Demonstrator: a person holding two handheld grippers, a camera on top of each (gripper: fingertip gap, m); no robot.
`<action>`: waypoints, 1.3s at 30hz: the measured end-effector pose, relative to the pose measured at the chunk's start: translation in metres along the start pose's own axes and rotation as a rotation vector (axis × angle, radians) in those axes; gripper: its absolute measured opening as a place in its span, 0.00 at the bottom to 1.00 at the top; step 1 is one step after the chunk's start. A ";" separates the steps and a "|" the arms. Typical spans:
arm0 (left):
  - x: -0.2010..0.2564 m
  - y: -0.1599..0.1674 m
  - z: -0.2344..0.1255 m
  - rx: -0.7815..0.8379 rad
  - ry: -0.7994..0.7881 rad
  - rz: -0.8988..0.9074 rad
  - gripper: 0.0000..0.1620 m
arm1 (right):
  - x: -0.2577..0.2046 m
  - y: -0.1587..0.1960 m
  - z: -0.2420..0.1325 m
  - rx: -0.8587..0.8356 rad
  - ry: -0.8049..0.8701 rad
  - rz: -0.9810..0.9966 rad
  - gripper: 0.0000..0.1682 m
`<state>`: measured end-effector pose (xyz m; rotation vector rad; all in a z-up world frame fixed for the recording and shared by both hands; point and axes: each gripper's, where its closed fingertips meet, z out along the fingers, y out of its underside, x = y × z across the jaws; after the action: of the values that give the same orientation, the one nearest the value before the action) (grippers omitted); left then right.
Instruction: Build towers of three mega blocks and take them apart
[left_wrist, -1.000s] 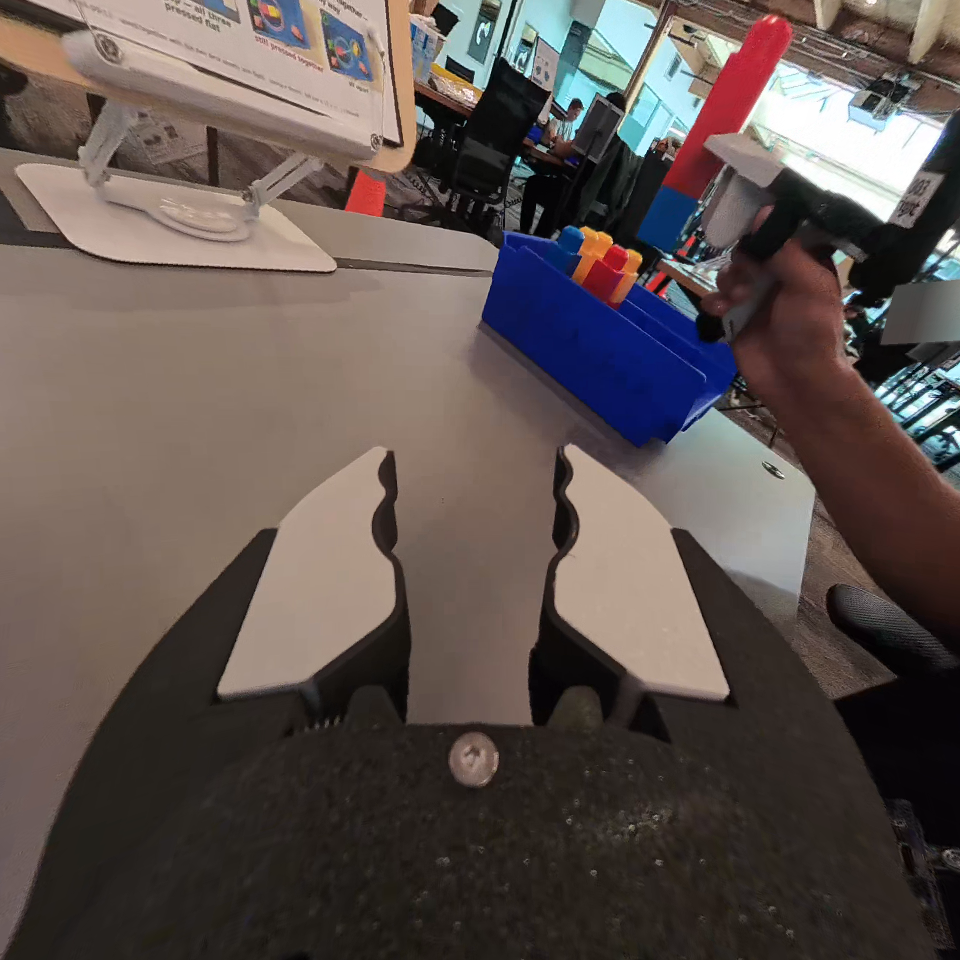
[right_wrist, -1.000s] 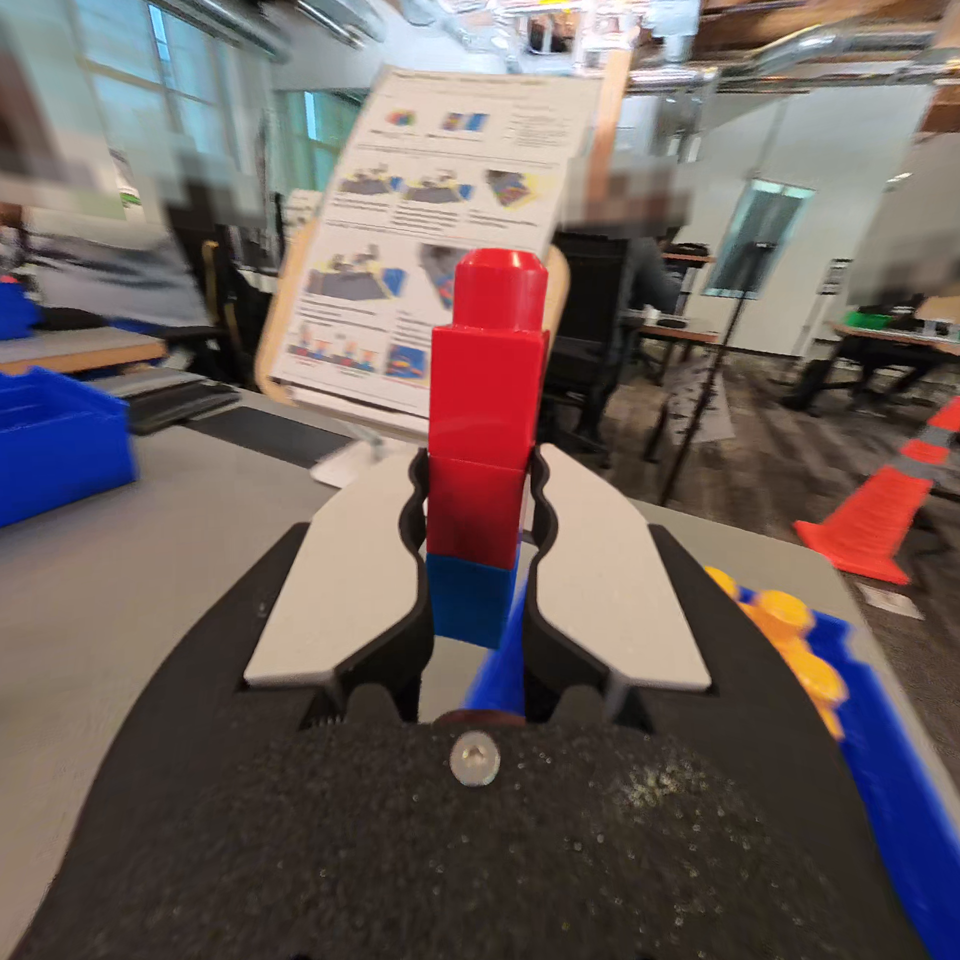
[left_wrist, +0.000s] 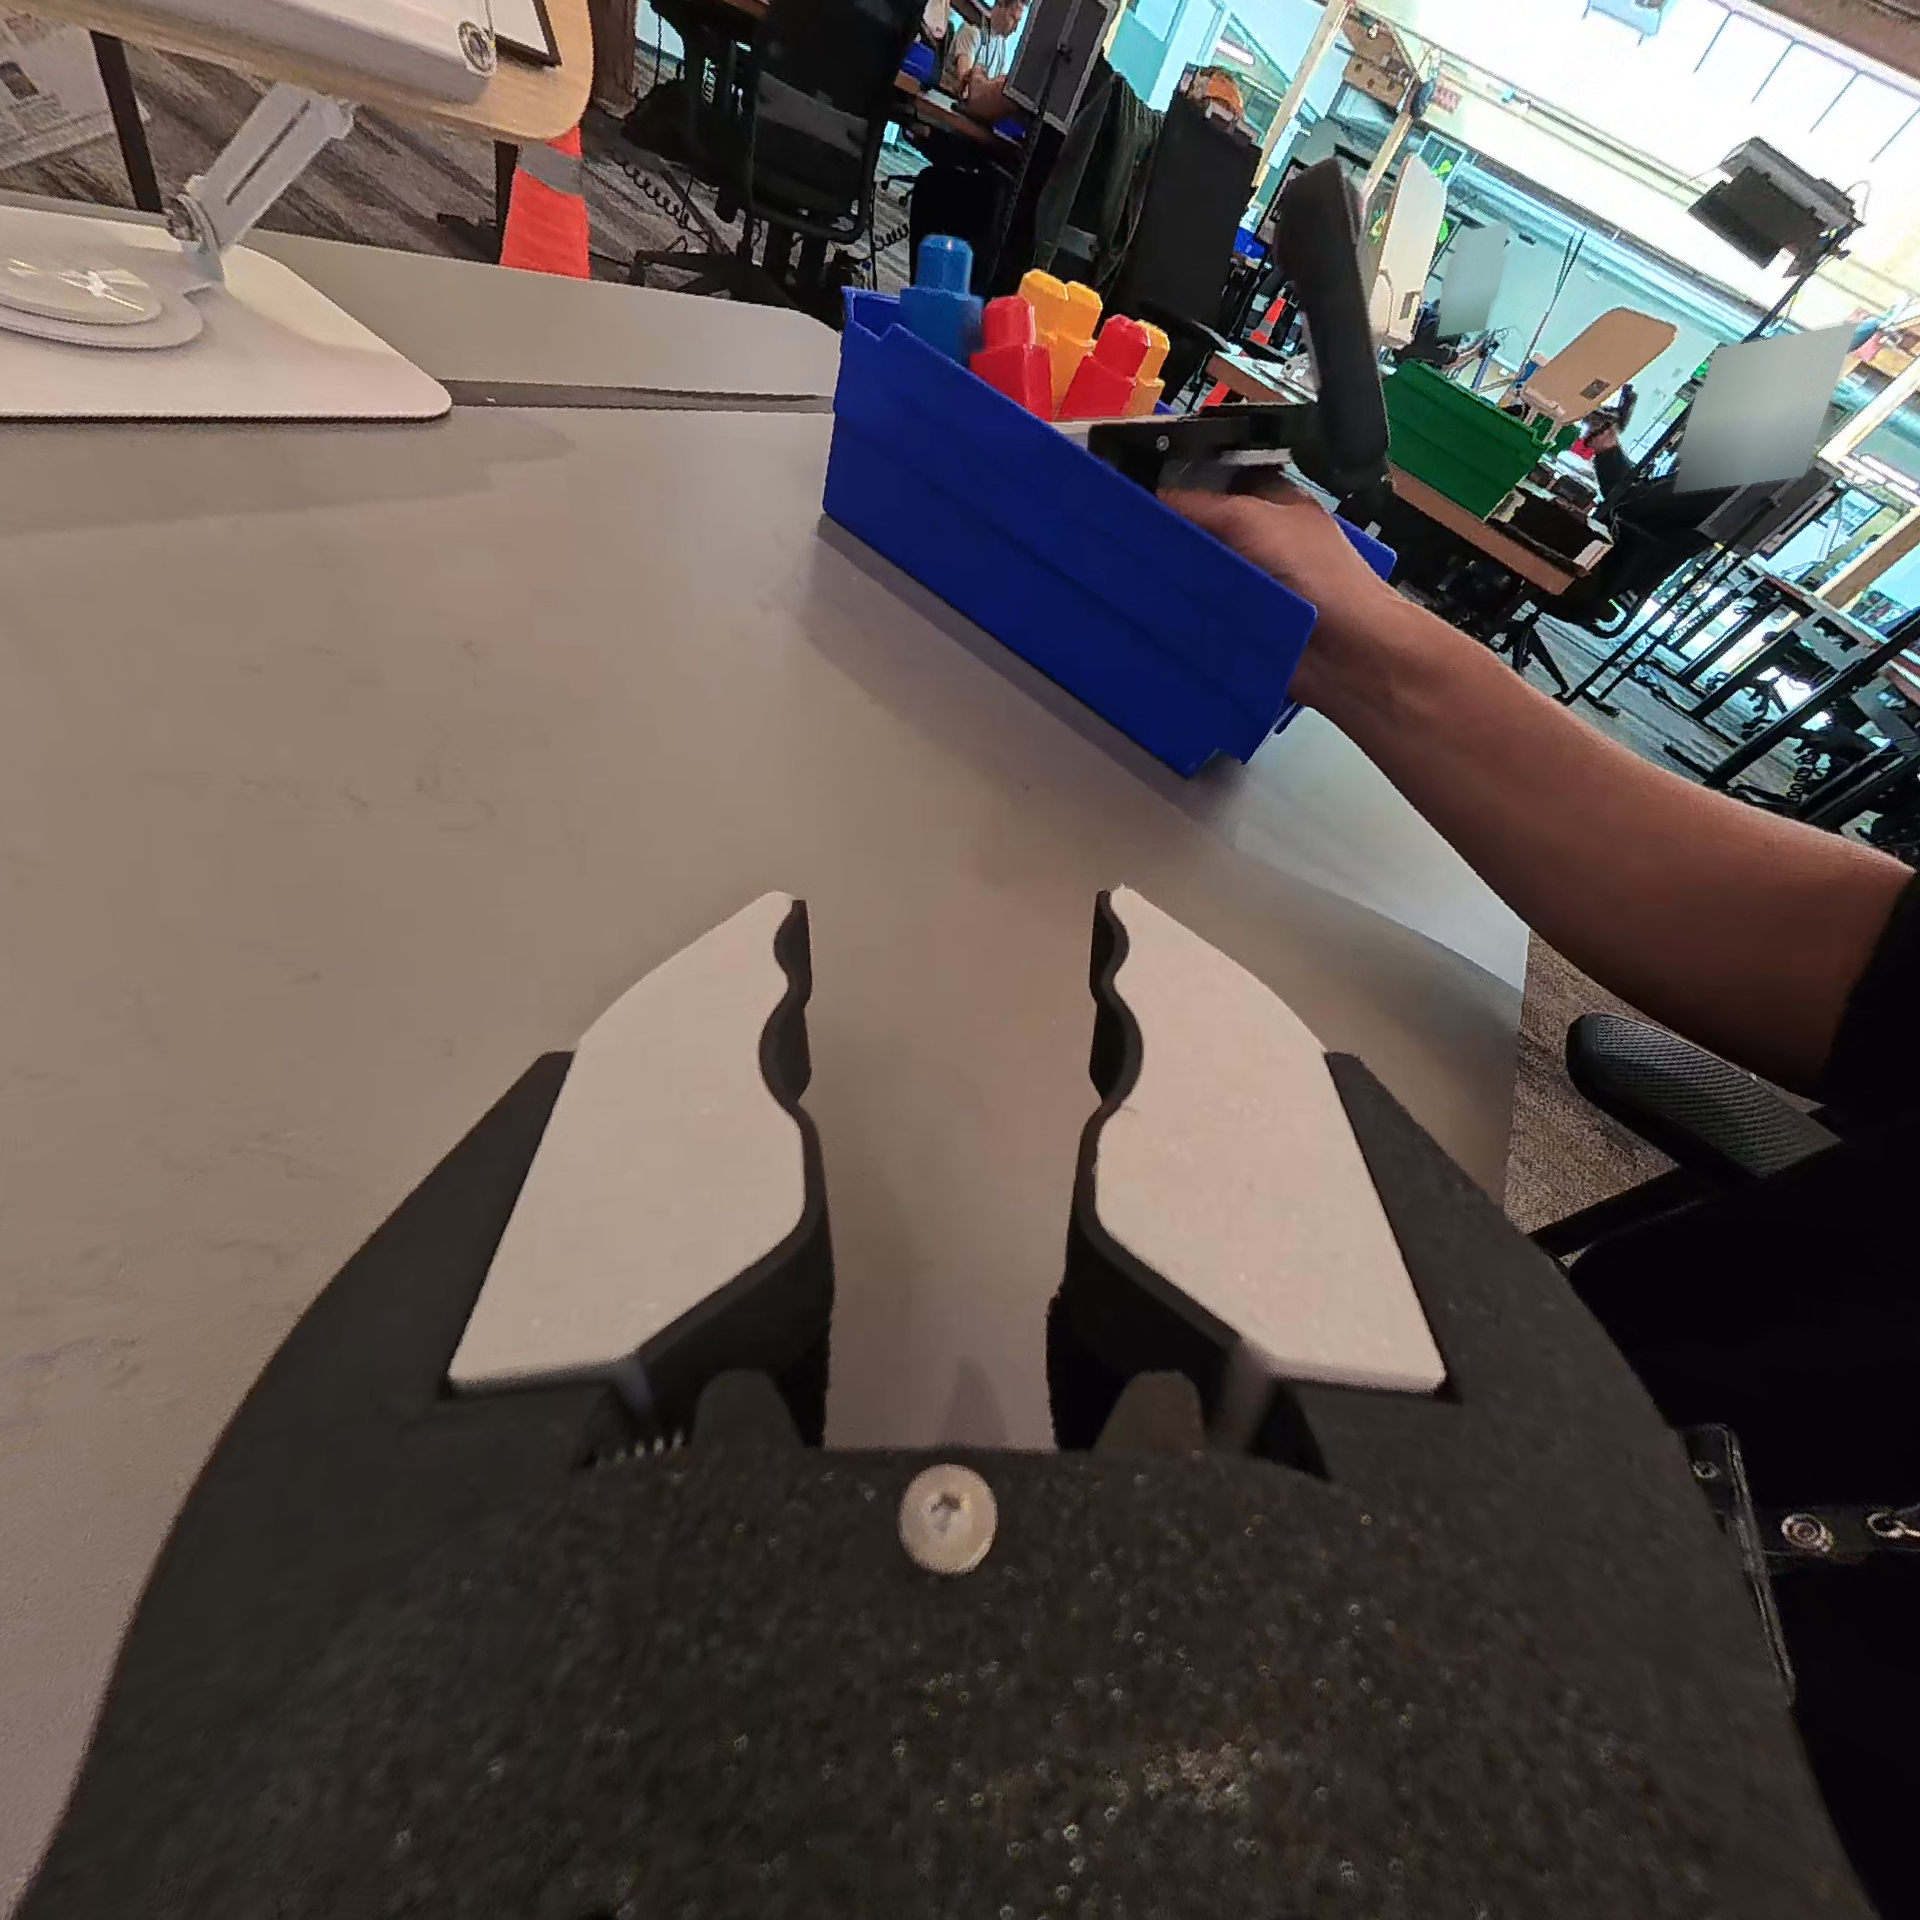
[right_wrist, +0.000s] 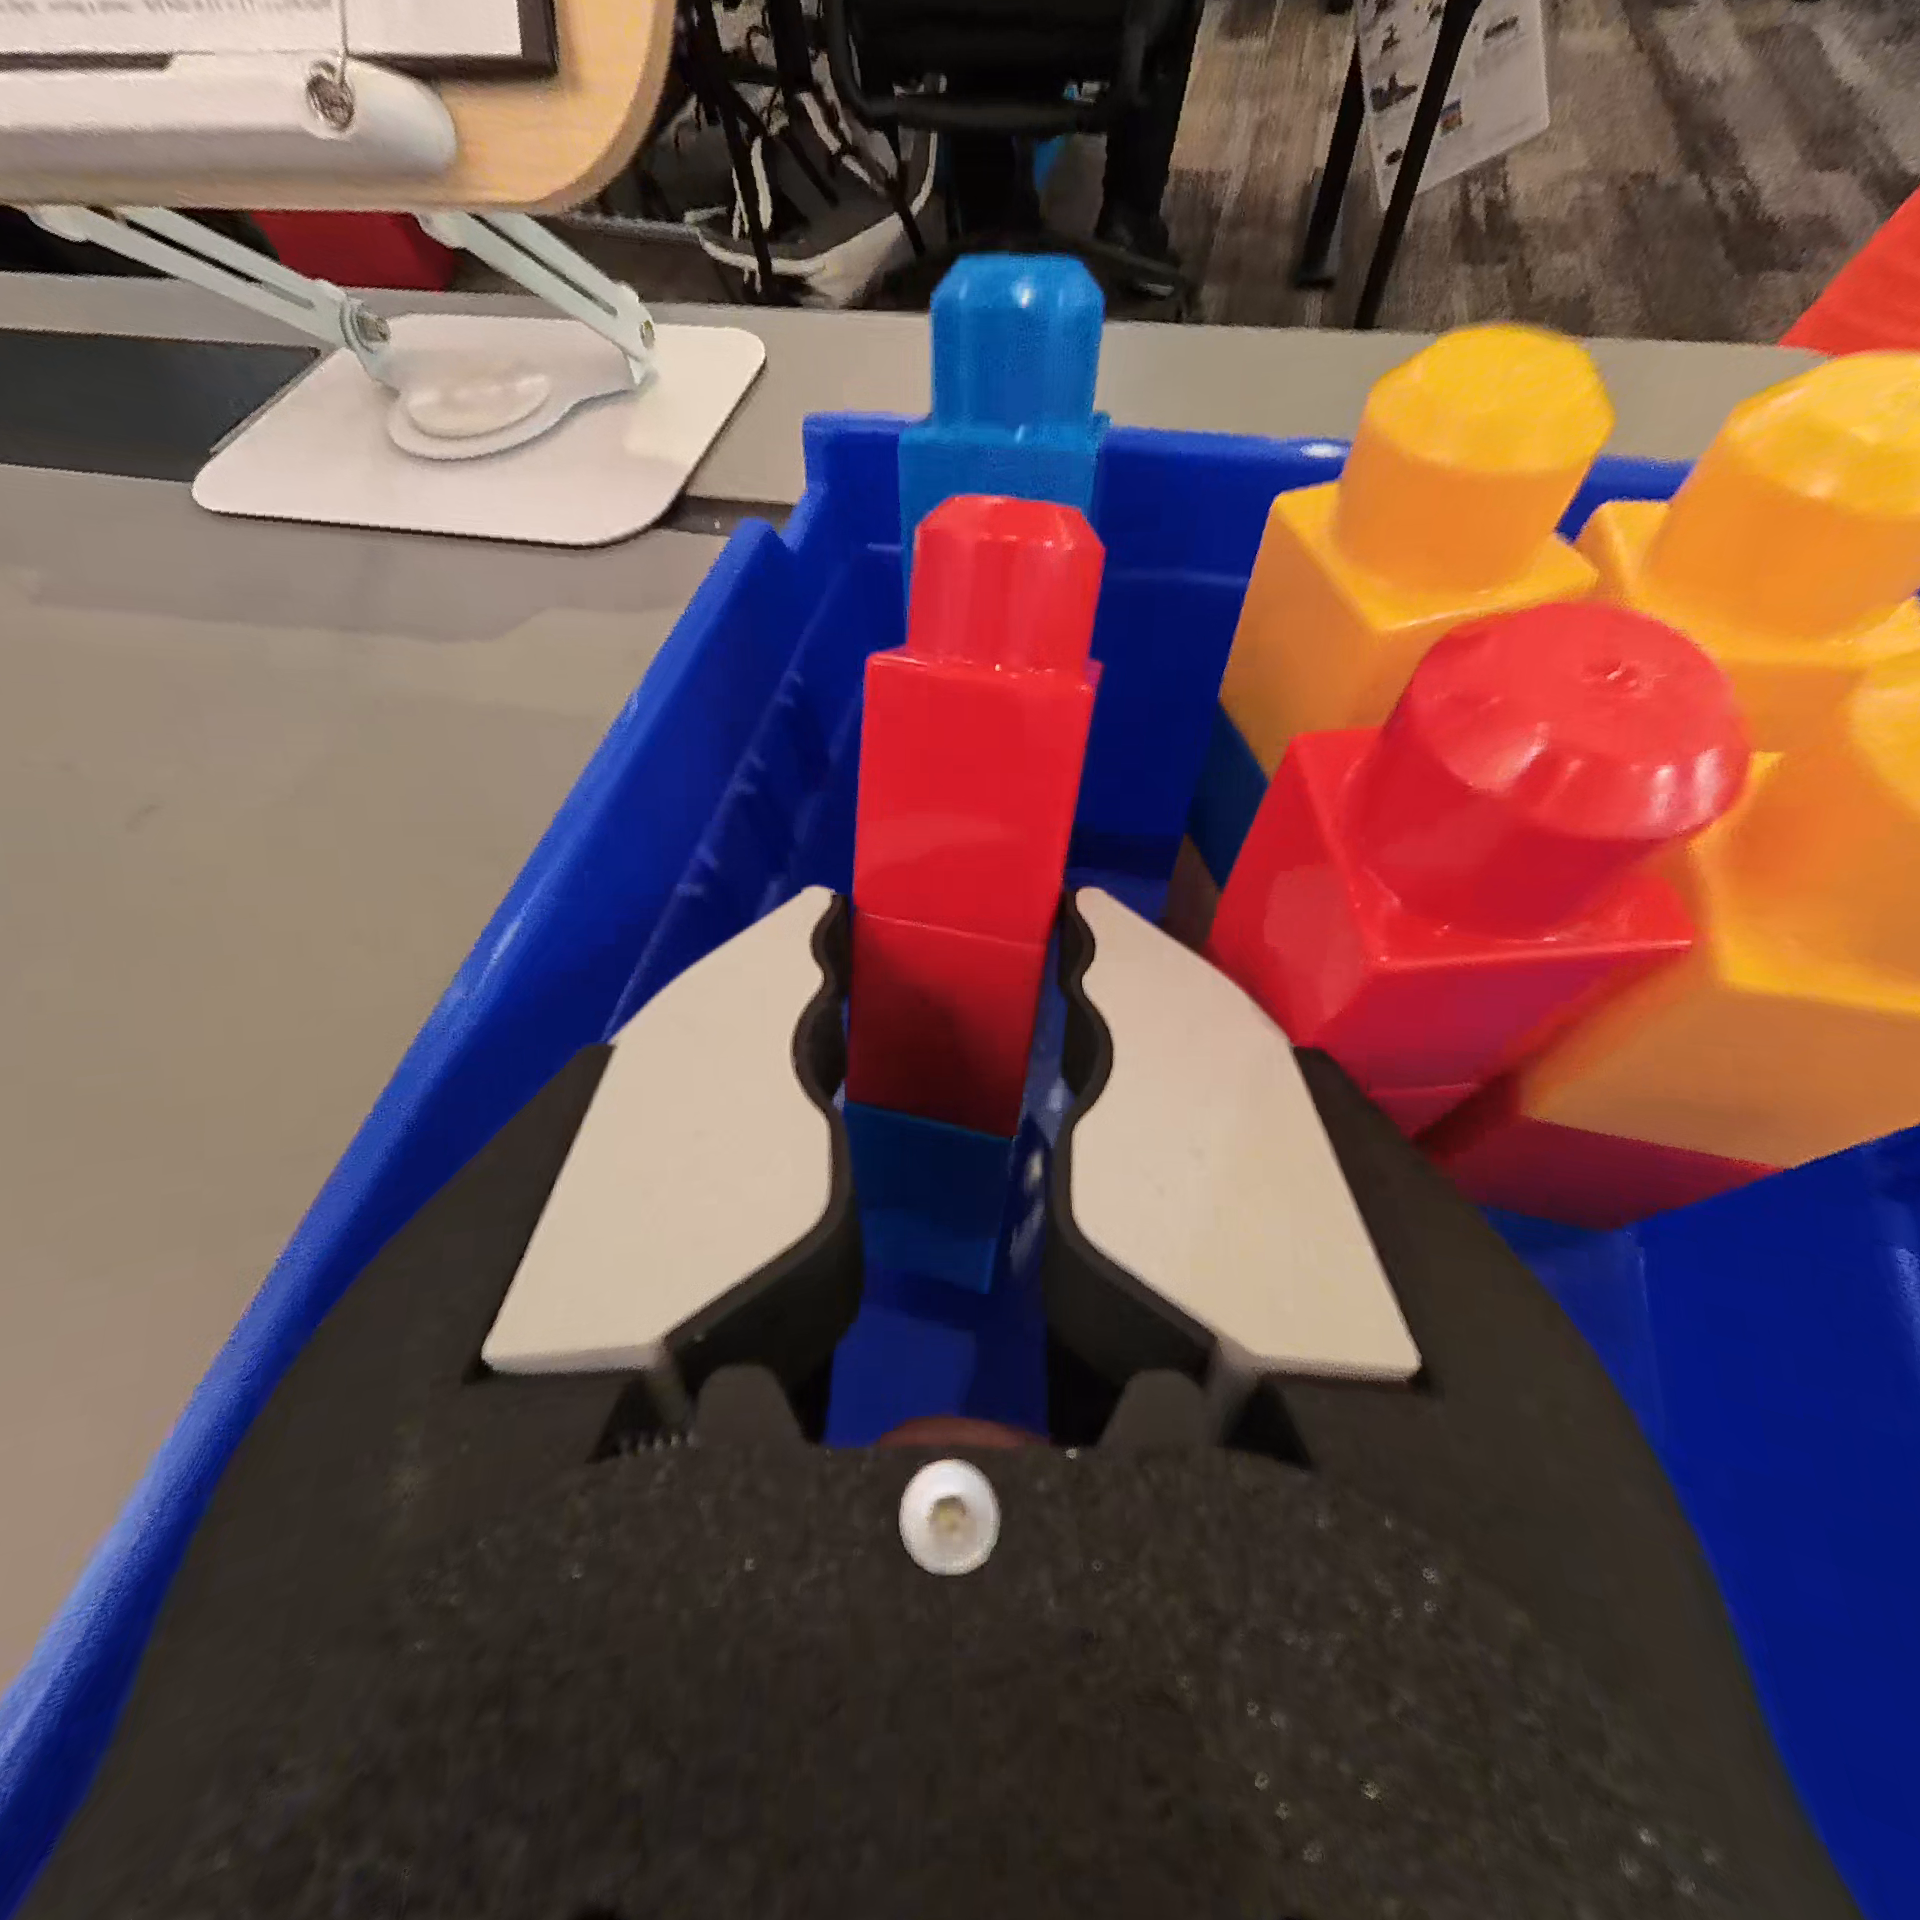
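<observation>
My right gripper (right_wrist: 951, 914) is shut on a three-block tower (right_wrist: 971, 790), two red blocks on a blue one. The pads hold the middle red block. The tower stands tilted inside the blue bin (right_wrist: 623, 831), near its left wall. A blue block (right_wrist: 1013, 353) stands behind it, and yellow blocks (right_wrist: 1434, 520) and a red block (right_wrist: 1507, 831) lie to its right. My left gripper (left_wrist: 951, 914) is open and empty over the bare grey table (left_wrist: 520, 779). In the left wrist view the bin (left_wrist: 1039, 561) sits ahead to the right, with the right gripper's black body (left_wrist: 1335, 312) reaching into it.
A white stand base (left_wrist: 208, 343) with a board on it sits at the table's far left; it also shows in the right wrist view (right_wrist: 488, 436). An orange cone (left_wrist: 545, 208) stands on the floor behind. The table's right edge and a chair armrest (left_wrist: 1683, 1091) are near the person's arm. The grippers' ends are close to 40 centimetres from one another. Measured from the fingertips, the white stand base (left_wrist: 208, 343) is 35 centimetres or so from the right gripper and 40 centimetres from the left. The right camera catches it too, in the right wrist view (right_wrist: 525, 453).
My right gripper has come down from the air into the blue bin with the tower still in it. My left gripper has stayed open over the table.
</observation>
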<state>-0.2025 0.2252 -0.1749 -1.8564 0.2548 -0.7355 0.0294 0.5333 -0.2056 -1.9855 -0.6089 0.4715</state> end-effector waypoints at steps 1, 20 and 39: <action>0.000 0.000 0.000 -0.001 -0.001 0.000 0.32 | -0.002 0.003 0.002 -0.016 -0.013 0.007 0.22; 0.007 0.002 0.003 0.001 0.063 -0.059 0.31 | -0.061 -0.047 -0.075 0.085 -0.596 -0.375 0.21; 0.017 0.002 0.005 -0.019 0.074 -0.022 0.31 | -0.044 0.032 -0.064 -0.426 -0.758 -0.618 0.21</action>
<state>-0.1859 0.2195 -0.1711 -1.8541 0.2904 -0.8208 0.0367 0.4498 -0.2021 -1.8185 -1.8550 0.7418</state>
